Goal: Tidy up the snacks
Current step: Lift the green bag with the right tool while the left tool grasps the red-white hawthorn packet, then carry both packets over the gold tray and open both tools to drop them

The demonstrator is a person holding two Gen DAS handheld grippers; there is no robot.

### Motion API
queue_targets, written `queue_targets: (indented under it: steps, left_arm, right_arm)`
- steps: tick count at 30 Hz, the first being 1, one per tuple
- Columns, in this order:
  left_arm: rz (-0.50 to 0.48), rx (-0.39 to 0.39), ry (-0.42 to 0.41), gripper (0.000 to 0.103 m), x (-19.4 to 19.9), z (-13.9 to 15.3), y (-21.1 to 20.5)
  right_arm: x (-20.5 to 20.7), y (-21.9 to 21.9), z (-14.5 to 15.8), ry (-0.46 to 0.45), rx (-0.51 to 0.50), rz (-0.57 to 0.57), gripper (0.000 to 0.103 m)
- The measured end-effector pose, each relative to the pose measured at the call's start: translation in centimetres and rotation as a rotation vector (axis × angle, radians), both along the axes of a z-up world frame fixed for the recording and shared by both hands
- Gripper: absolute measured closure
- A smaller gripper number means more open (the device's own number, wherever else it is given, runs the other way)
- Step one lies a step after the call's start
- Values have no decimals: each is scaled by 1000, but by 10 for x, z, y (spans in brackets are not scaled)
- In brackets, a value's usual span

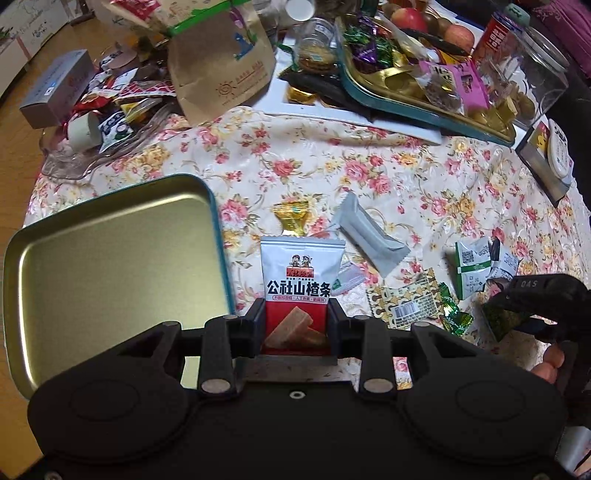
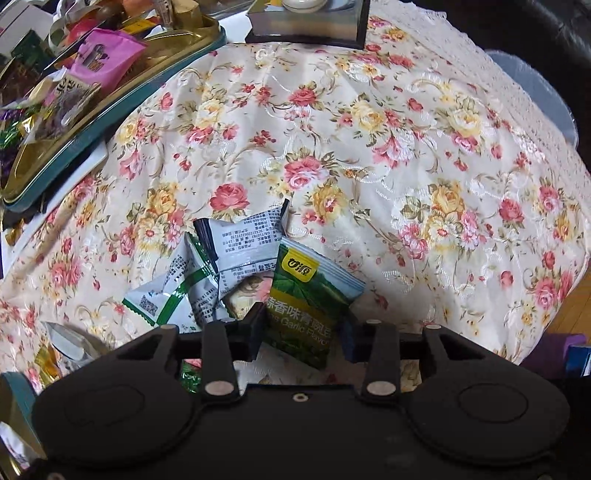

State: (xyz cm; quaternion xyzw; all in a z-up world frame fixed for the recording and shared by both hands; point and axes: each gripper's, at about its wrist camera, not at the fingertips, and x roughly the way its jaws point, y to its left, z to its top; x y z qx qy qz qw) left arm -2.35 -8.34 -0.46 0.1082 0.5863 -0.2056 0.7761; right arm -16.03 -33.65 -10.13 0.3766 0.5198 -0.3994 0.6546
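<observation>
My left gripper [image 1: 295, 325] is shut on a white and red hawthorn snack packet [image 1: 299, 280], held upright beside an empty gold tin tray with a teal rim [image 1: 110, 258] at its left. My right gripper [image 2: 301, 328] has its jaws around a green garlic pea packet [image 2: 306, 295]; the left finger touches it, the right finger stands slightly off. It also shows at the right edge of the left wrist view [image 1: 532, 306]. Loose packets lie on the floral cloth: a grey bar [image 1: 369, 236], a gold-wrapped candy [image 1: 291, 218], white-green packets [image 2: 173, 295] and a white-black packet [image 2: 243, 240].
A teal tray full of sweets [image 1: 424, 85] stands at the back, with a paper bag [image 1: 221, 62], a glass jar [image 1: 532, 85] and a glass dish of wrappers [image 1: 92, 122]. A dark box [image 2: 306, 22] sits at the cloth's far edge.
</observation>
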Motion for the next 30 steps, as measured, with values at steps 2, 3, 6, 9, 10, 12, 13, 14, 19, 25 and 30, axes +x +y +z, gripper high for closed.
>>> queue_targets:
  steps: [2, 3, 6, 9, 10, 12, 13, 14, 19, 25, 30]
  left_arm:
    - [20, -7, 0, 61, 5, 5, 10]
    - [33, -8, -5, 61, 8, 8, 16]
    - [81, 0, -24, 61, 18, 15, 35]
    - [140, 7, -34, 61, 29, 19, 57]
    - [167, 15, -34, 61, 33, 19, 66]
    - [215, 35, -43, 61, 40, 20, 82]
    - [240, 46, -51, 61, 44, 21, 90]
    - [264, 59, -60, 61, 47, 21, 97]
    - [358, 96, -89, 60, 63, 22, 131]
    - [374, 94, -131, 57, 67, 30, 153]
    - [369, 41, -106, 56, 69, 35, 161]
  right_arm:
    - [0, 3, 3, 10, -15, 11, 62]
    - [-2, 4, 6, 11, -23, 10, 62]
    - [-5, 8, 20, -11, -36, 23, 62]
    - [-4, 16, 38, -56, -44, 48, 62]
    - [-3, 19, 45, -73, -44, 60, 62]
    - [0, 28, 58, -112, -41, 88, 62]
    - [5, 34, 64, -130, -39, 107, 62]
    - [8, 41, 69, -145, -38, 127, 62]
    - [32, 88, 93, -217, -40, 258, 62]
    - [60, 162, 112, -270, -46, 457, 62]
    - [74, 208, 117, -298, -49, 590, 62]
